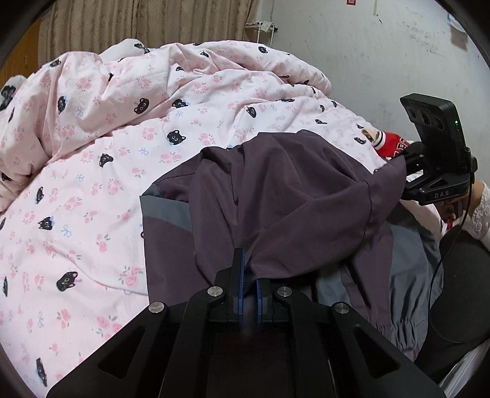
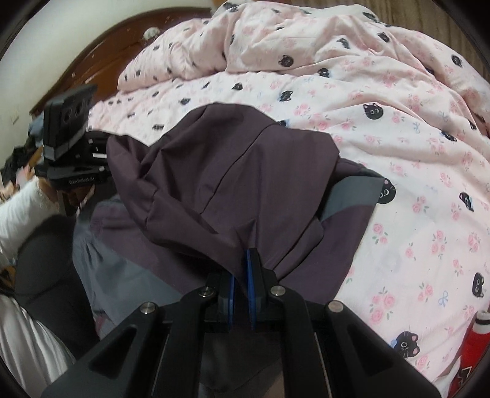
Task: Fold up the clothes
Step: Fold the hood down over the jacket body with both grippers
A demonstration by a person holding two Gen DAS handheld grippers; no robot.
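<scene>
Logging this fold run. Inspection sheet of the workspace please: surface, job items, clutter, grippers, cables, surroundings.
Surface: bed under a rumpled pink quilt with cat and rose print.
Job's things: purple-and-grey garment on the quilt, one part lifted and folding over.
Clutter: red item at the bed edge.
Grippers: left gripper and right gripper both shut on the garment's fabric.
Cables: black cable hanging below the right gripper.
Surroundings: scuffed white wall, beige curtain, brown wooden headboard.

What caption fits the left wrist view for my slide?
Left hand-held gripper pinches a dark purple fabric garment with grey panels over a pink cat-print quilt.
</scene>
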